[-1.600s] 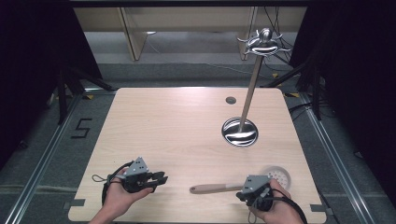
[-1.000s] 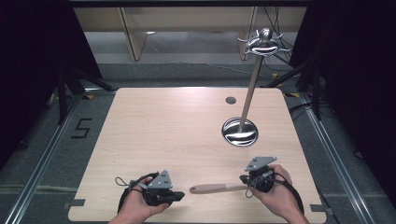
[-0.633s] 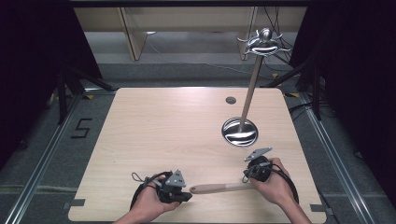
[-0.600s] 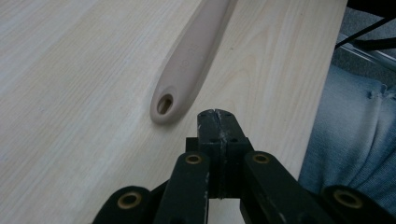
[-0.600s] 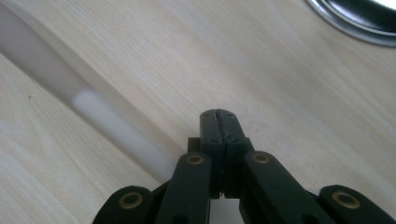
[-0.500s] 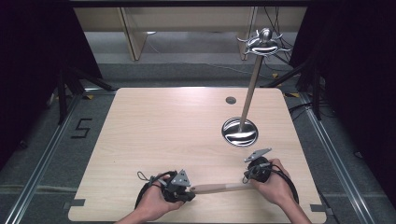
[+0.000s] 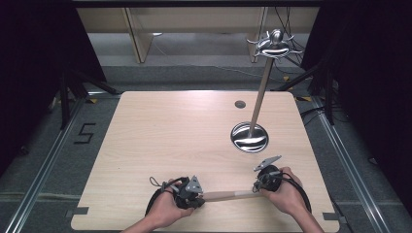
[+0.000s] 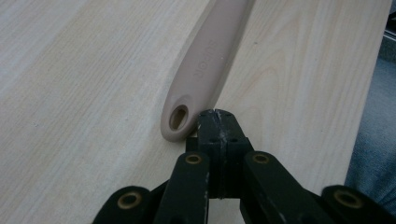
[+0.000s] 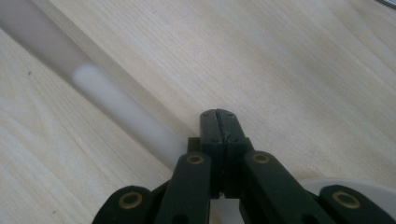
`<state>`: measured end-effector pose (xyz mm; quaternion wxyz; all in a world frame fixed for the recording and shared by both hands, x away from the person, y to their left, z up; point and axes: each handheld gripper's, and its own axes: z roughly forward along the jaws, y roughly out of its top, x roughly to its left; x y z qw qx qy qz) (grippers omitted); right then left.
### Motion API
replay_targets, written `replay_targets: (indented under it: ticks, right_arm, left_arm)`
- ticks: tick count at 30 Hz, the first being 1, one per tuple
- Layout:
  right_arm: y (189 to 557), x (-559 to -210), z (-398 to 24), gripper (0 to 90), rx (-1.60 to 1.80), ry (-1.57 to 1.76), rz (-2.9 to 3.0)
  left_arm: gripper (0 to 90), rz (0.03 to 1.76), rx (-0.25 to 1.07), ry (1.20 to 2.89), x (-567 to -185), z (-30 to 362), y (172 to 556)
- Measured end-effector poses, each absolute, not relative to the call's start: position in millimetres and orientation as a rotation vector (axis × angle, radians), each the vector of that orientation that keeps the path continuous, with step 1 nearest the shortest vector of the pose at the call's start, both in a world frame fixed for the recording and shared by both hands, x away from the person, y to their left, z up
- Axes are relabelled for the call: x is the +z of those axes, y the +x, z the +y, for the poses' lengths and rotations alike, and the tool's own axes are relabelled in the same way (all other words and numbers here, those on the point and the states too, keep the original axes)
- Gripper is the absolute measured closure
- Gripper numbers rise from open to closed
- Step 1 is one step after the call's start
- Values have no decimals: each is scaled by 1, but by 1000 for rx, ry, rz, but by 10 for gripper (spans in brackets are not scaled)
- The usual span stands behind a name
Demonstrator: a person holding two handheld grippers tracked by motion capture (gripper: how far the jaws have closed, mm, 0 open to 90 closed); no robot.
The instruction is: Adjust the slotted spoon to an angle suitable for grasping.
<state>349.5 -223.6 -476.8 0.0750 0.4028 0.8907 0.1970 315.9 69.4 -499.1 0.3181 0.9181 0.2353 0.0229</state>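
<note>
Utensil: a beige handle [image 7: 228,195] lay flat near the table's [image 7: 160,131] front edge, between both grippers.
Left gripper [image 8: 217,115]: jaws together, tip just beside the handle's holed end.
Right gripper [image 9: 218,114]: jaws together, beside the shaft.

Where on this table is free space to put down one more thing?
The left half of the table is bare, and so is the far strip between the stand base and the far edge, apart from a small dark hole. The near edge is crowded: the left gripper, the utensil and the right gripper lie there.
</note>
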Motion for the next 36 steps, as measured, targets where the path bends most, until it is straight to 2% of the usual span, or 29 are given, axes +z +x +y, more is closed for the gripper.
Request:
replay_targets:
  ticks: [8,13,14,19,36]
  right_arm:
    - [348,-476,-225,900,579,1212,2689]
    - [345,-475,-226,900,553,1174,2718]
    - [344,-475,-226,900,548,1160,2721]
    - [339,-474,-226,900,515,1151,2738]
    - [325,-473,-222,900,482,1124,2787]
  left_arm:
    - [893,589,72,2465,-497,69,323]
    - [893,646,84,2423,-499,65,325]
    - [893,586,97,2468,-497,67,329]
    - [893,669,96,2419,-498,60,333]
    - [893,720,137,2420,-497,46,356]
